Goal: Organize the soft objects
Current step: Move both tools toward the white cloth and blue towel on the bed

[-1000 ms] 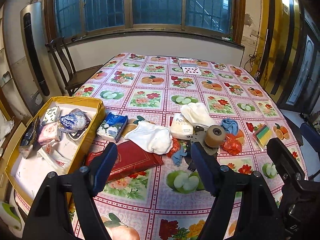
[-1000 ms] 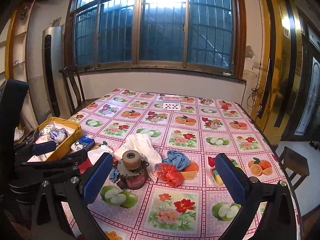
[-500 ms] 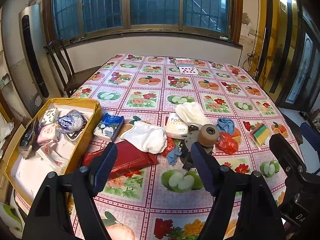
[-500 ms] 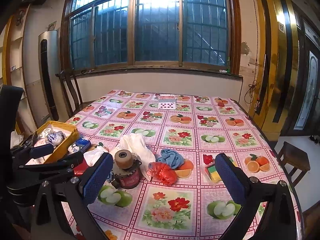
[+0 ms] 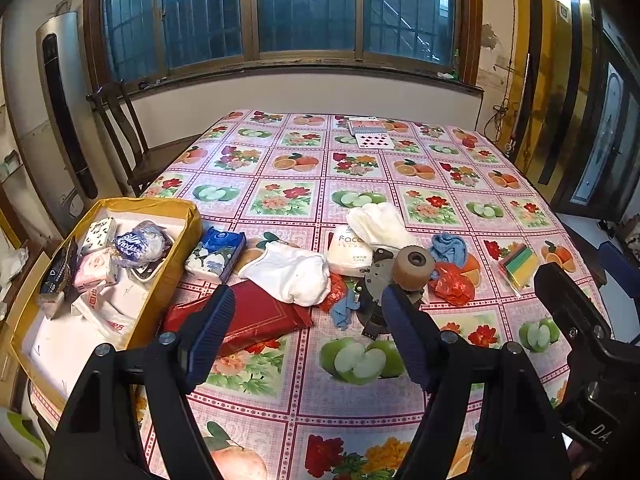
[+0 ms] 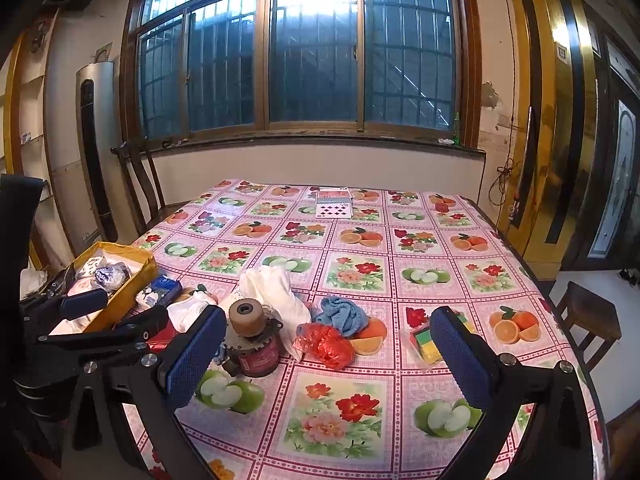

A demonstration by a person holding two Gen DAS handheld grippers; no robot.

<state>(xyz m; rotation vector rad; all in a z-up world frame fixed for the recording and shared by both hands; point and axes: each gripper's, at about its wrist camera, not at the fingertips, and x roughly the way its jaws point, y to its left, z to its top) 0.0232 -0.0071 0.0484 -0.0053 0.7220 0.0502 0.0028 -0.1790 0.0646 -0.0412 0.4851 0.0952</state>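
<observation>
Soft items lie in a heap mid-table: a white cloth (image 5: 294, 270), cream gloves (image 5: 380, 224), a white tissue pack (image 5: 346, 250), a blue tissue pack (image 5: 216, 254), a blue rag (image 5: 450, 244) and a red plastic bag (image 5: 454, 286). A yellow box (image 5: 178, 246) at the left edge holds several tissue packs. My left gripper (image 5: 306, 338) hovers open above the near table, short of the heap, holding nothing. My right gripper (image 6: 326, 354) is open too, with the red bag (image 6: 326, 346) and blue rag (image 6: 340, 314) beyond its fingers.
A tape roll on a metal dispenser (image 5: 400, 276) stands in the heap. A red folder (image 5: 256, 316) lies beside the box, coloured sponges (image 5: 518, 264) at the right, playing cards (image 5: 370, 132) at the far end. A chair (image 5: 128, 136) stands left, a stool (image 6: 588, 316) right.
Both grippers have drawn back and risen a little, so the table objects look smaller and farther. Nothing was taken hold of; both stay open.
</observation>
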